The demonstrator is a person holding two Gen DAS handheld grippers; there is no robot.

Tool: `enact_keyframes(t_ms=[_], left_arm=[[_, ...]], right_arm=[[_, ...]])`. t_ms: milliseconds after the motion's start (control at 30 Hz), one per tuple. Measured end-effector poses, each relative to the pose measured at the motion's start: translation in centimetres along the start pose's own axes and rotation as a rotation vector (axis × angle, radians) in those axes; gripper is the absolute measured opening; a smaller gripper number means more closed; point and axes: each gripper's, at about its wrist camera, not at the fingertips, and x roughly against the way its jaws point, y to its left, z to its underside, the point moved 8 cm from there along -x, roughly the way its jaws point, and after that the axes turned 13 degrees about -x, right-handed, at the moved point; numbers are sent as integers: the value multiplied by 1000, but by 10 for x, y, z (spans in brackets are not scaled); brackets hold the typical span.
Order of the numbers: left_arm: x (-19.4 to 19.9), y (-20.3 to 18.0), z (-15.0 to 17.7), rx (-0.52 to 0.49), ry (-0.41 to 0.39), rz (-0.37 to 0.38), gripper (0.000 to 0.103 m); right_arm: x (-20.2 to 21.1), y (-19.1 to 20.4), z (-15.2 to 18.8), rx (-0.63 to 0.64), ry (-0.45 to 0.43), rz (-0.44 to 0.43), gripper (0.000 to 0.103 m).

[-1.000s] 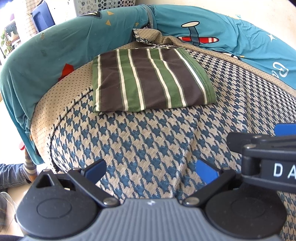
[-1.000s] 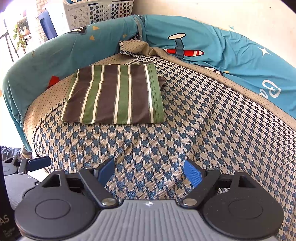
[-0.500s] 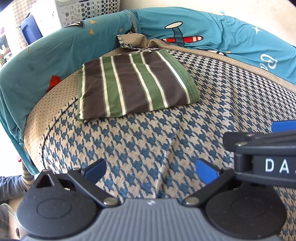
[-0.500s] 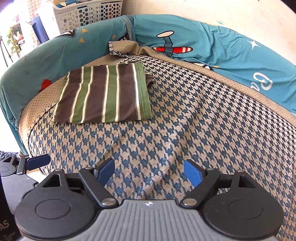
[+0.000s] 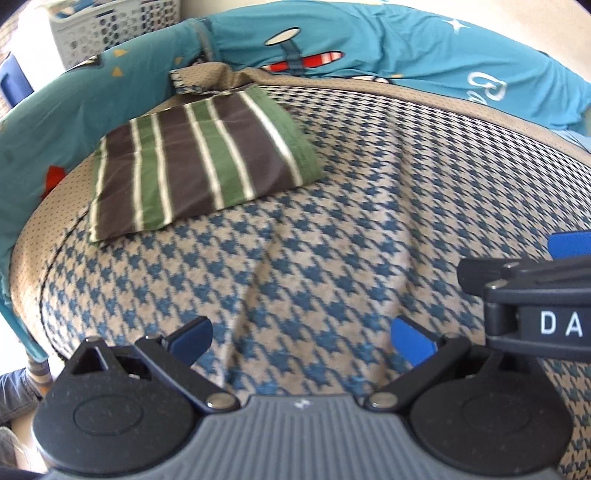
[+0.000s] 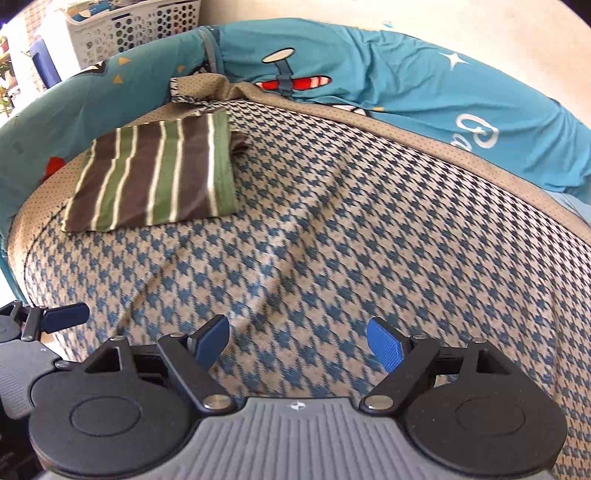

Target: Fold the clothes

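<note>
A folded garment (image 5: 195, 162) with brown, green and white stripes lies flat at the far left of the houndstooth-covered surface (image 5: 369, 206); the right wrist view shows the same garment (image 6: 159, 181) there. My left gripper (image 5: 303, 336) hangs open over bare houndstooth cloth, well short of the garment, nothing between its blue pads. My right gripper (image 6: 297, 343) is likewise open and empty over the cloth. It sits just right of the left one, and part of its body (image 5: 535, 302) shows in the left wrist view. One left finger (image 6: 62, 317) shows at the left edge of the right wrist view.
A teal sheet (image 6: 369, 74) printed with planes and stars is bunched along the back and left side. A white perforated laundry basket (image 6: 129, 26) stands behind it at top left. The covering's dotted beige border (image 6: 424, 125) runs along the back edge.
Both grippers have shifted to the right over the covering, so the striped garment now sits further left in both views. Both stayed open and empty.
</note>
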Motion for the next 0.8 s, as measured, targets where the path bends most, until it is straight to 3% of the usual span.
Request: enact_keyframes(t_ms=[333,800], left_arm=[[2,-60,-9,-92,-34,36,103],[-14,-126,-29,-191,-49,98,103]], right_arm=[[14,-52,9,-91,0,66,82],[39,-159,32,-202,-6,181,82]])
